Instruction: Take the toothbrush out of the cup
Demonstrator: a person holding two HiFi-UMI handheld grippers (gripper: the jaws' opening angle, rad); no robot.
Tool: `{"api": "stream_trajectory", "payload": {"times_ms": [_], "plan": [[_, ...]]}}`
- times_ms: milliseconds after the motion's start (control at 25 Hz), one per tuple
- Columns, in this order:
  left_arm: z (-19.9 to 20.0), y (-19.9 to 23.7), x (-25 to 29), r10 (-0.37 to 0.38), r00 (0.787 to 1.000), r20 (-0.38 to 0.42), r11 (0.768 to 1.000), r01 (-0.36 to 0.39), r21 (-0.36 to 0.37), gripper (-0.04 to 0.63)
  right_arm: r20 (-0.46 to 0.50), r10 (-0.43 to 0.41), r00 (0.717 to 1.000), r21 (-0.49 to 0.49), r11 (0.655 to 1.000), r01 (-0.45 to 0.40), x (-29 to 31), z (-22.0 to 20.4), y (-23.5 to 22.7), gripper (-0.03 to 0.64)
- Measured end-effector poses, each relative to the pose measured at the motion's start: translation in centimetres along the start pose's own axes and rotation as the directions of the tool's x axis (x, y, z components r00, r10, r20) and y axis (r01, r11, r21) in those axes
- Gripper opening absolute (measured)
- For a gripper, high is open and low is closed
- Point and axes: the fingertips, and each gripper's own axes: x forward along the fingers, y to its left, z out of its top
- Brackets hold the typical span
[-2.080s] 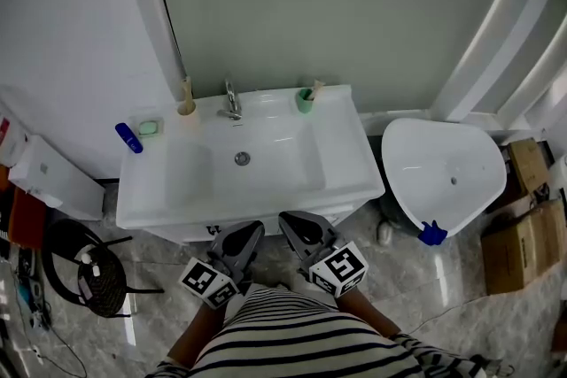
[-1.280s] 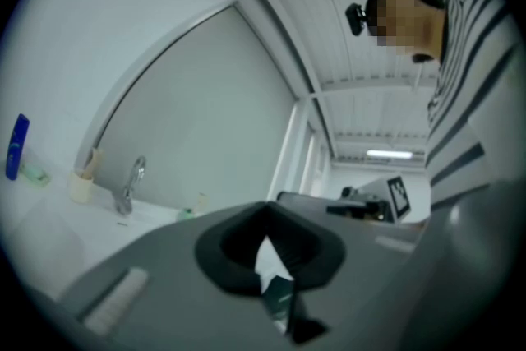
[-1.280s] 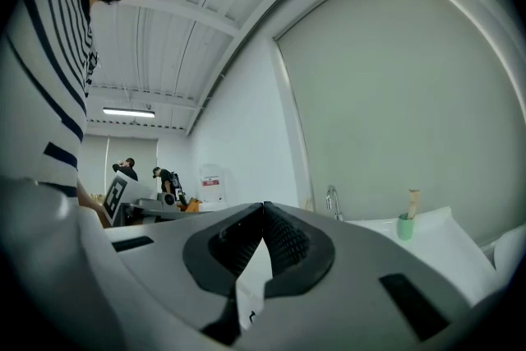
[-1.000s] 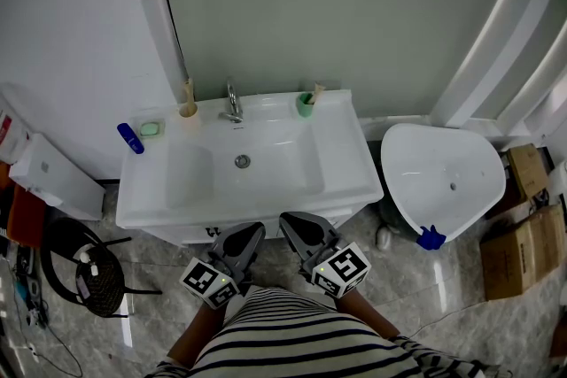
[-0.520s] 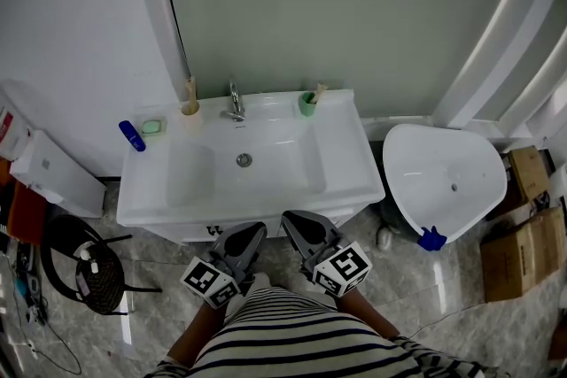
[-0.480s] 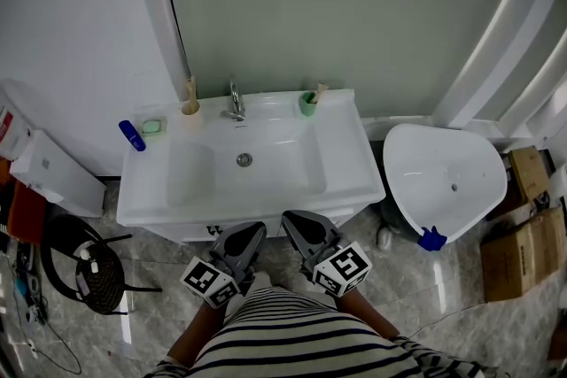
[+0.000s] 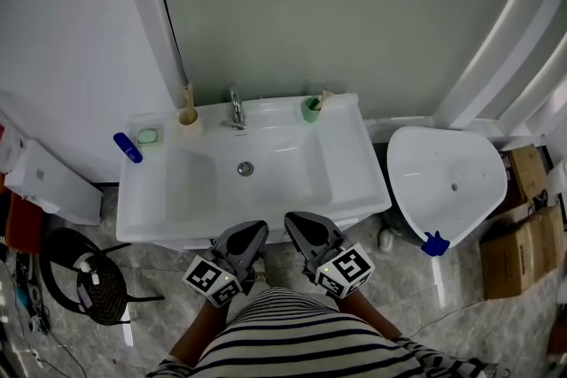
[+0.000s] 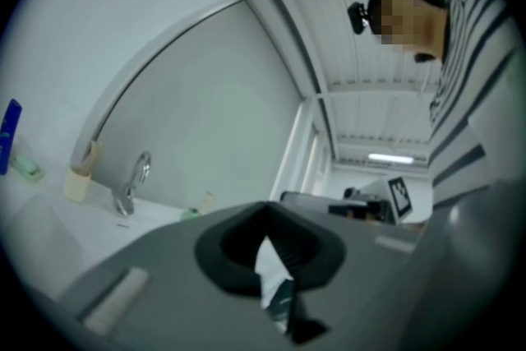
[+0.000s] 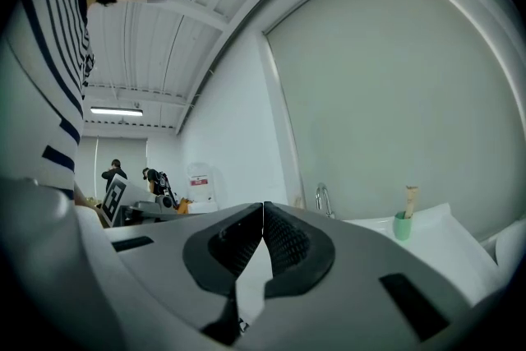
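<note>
A green cup (image 7: 310,109) stands at the back right of the white washbasin (image 7: 354,181), with a pale toothbrush (image 7: 323,97) leaning out of it to the right. The right gripper view shows the same green cup (image 9: 402,227) and toothbrush (image 9: 409,198) far ahead. A beige cup (image 7: 187,115) with a brush in it stands at the back left. My left gripper (image 7: 253,229) and right gripper (image 7: 292,220) hover side by side near the basin's front edge, both shut and empty, far from the cups.
A chrome tap (image 7: 235,109) stands at the back middle, a soap dish (image 7: 147,136) and a blue bottle (image 7: 127,148) at the left. A white toilet (image 7: 447,177) is to the right, cardboard boxes (image 7: 523,243) beyond it, and a black stool (image 7: 84,266) at the lower left.
The view has drifted toward the basin, which now lies slightly lower and nearer in the head view. Both grippers stay shut and have edged a little forward with it.
</note>
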Motion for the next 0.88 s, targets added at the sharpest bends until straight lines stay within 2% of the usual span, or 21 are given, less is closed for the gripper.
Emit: {"api": "stream_trajectory", "payload": {"times_ms": [560,880], "plan": [[3.0,9.8,4.9,-0.033,0.999,0.009,0.999,0.033,-0.021,0.008,-0.031,-0.012,0.999,-0.008,1.0,0.011,9.5,0.8,-5.1,0.008],[4.1,13.6,6.0,-0.061,0.998,0.009,0.998,0.061,-0.019,0.008,-0.033,-0.023,0.999,-0.021,1.0,0.022,13.5,1.0,-6.4,0.008]]}}
